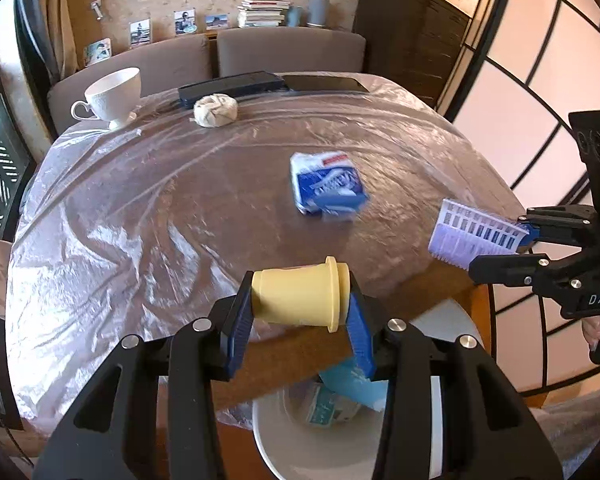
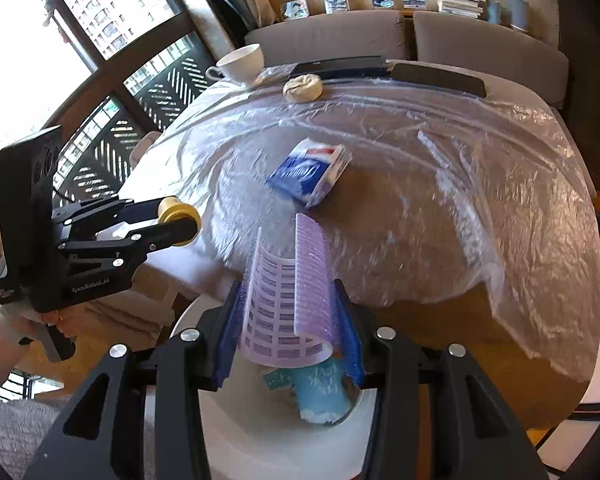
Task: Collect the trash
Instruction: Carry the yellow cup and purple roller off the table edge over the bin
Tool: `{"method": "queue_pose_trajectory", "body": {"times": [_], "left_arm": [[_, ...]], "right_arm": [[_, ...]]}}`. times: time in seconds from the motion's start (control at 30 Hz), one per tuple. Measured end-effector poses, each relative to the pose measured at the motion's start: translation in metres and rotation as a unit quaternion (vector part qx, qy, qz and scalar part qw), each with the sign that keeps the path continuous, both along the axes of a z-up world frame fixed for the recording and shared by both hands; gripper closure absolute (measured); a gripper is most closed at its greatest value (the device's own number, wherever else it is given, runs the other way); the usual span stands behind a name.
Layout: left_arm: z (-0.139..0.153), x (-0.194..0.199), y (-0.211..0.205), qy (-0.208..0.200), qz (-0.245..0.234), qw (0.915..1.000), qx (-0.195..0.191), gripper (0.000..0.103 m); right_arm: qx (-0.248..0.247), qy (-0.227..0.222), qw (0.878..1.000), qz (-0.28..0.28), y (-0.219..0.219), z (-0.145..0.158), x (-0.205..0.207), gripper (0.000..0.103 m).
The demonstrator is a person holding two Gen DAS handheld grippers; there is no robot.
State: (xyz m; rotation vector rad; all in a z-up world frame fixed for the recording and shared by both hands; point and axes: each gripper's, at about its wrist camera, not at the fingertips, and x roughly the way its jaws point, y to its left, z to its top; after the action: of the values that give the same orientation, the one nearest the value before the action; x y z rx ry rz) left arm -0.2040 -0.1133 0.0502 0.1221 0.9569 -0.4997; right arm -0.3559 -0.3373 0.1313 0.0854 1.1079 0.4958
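Standing at the far left of the plastic-covered worktop (image 1: 140,208) is a white teacup (image 1: 114,94), with a round wrapped lump (image 1: 215,110) just to its right and two dark flat cases (image 1: 230,87) behind along the far edge. Nearer the middle lies a blue and white packet (image 1: 326,188), well apart from both claws. At the near edge the left claw (image 1: 300,316) is clamped on a yellow cup (image 1: 302,294), held on its side with the rim to the right, above the worktop's edge. Below it sits a white bin (image 1: 272,432) holding a light-blue wrapper (image 2: 320,394) and other scraps. To the right, the right claw (image 2: 290,332) is clenched on a curled lilac sheet (image 2: 290,292) printed with rows of small labels, held over the bin's opening, just off the worktop's edge.
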Motion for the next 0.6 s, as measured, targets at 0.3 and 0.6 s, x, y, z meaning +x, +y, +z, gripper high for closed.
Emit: {"method": "queue_pose_trajectory", "body": {"times": [0.3,0.6], "left_arm": [[-0.006,-0.029,-0.008,0.01,-0.036,0.9991,0.021,0.059],[-0.014,-0.049,-0.01,0.024,-0.06,0.9975,0.028,0.059]], "right_arm": [[0.003,0.019,1.0,0.017,0.004,-0.007,-0.025,0.06],[-0.009,0.038,0.998,0.051,0.014,-0.015,-0.046,0.06]]}}
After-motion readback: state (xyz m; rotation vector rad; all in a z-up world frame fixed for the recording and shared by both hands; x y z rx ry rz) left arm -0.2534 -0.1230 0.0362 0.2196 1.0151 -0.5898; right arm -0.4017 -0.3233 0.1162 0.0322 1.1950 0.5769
